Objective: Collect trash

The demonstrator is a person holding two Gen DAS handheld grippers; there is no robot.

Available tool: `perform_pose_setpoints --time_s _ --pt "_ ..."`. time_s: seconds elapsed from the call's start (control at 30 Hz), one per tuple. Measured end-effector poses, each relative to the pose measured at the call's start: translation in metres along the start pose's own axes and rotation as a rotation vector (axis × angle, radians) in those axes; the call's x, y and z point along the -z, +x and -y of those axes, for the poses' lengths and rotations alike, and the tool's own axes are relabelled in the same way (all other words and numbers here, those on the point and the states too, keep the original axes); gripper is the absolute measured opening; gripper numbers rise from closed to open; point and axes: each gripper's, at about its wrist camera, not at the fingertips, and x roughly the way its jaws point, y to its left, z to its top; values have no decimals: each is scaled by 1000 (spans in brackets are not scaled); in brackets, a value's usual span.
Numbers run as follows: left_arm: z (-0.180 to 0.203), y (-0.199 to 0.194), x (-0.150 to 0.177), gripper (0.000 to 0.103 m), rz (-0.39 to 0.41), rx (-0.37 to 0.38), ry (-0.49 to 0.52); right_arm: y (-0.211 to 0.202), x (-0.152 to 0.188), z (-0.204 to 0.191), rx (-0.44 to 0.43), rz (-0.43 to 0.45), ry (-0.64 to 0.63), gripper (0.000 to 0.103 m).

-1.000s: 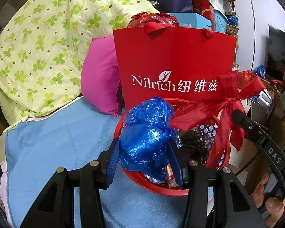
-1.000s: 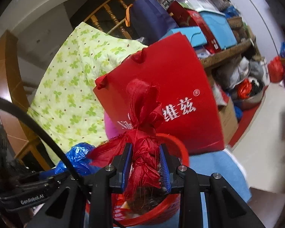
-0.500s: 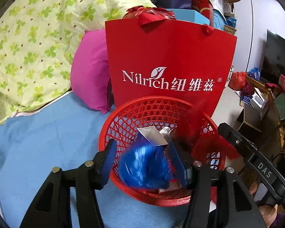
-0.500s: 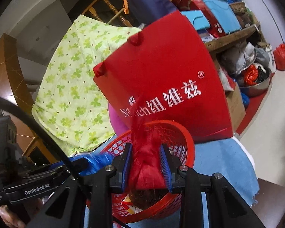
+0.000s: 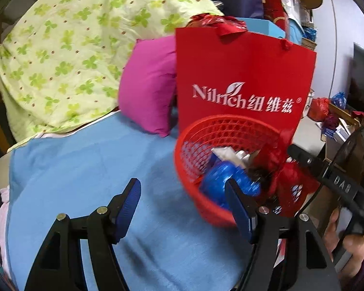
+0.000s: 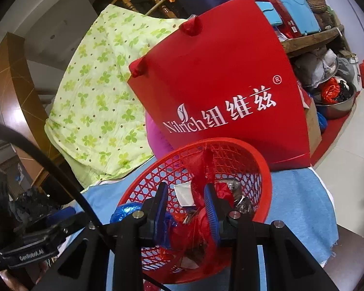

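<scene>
1. Red plastic lattice basket (image 5: 230, 131) stood on the light blue cloth (image 5: 97, 169); the crumpled blue plastic bag (image 5: 220, 181) lay inside it, free of both pads.
2. Left gripper (image 5: 184, 208): jaws were opening, wide apart, with only cloth and the basket's near rim between them; nothing was held.
3. Right gripper (image 6: 185, 214): jaws were opening over the basket; the red mesh bag (image 6: 201, 218) hung between the blue pads, and whether they still pressed it could not be told.
4. Left wrist view alone showed the other gripper's black body (image 5: 327, 179), lettered "DAS", and the person's hand (image 5: 351, 249) on its handle at lower right.
5. Right wrist view alone showed a curved wooden bed frame (image 6: 9, 92), a black cable (image 6: 48, 169) crossing the foreground, a device marked "GenRobot.AI" (image 6: 31, 257), and a cluttered shelf with a metal bowl (image 6: 339, 104).
6. Behind the basket, a red paper gift bag (image 5: 242, 77) reading "Nilrich 纽维兹" stood upright, hiding part of a magenta pillow (image 5: 148, 84) and a clover-print green quilt (image 5: 72, 48).
</scene>
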Motion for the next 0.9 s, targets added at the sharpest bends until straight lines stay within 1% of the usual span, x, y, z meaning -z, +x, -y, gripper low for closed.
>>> perform_pose_setpoints --time_s 0.07,0.13,0.2,0.27,0.37,0.5,0.57,0.7,0.8,0.9 --pt "-5 -2 5 72 -6 -16 -7 -1 0 -4 0 17 -12 63" --pt "-12 -6 11 73 -11 -26 -20 -3 0 -9 -18 44 -38 63" --pt "-17 -8 16 73 -18 -22 -36 2 -2 -12 -46 31 -51 63" --pt "-20 -10 19 73 -20 -20 -48 4 -3 -12 -49 32 -47 63" --pt "-24 -14 22 73 -20 -32 -62 -5 -4 -11 -54 87 -34 63" --pt "-33 -23 21 74 -8 -97 -99 -19 0 -18 -10 145 -89 63" --pt "-35 -30 19 84 9 -137 -104 -25 4 -24 20 154 -118 63" --pt "-31 -48 17 87 63 -194 -77 -40 14 -34 87 144 -158 63" --pt "-27 -58 18 87 71 -208 -46 -50 26 -41 137 111 -159 64" --pt "-26 -66 18 87 76 -206 -36 -60 33 -47 166 86 -166 64"
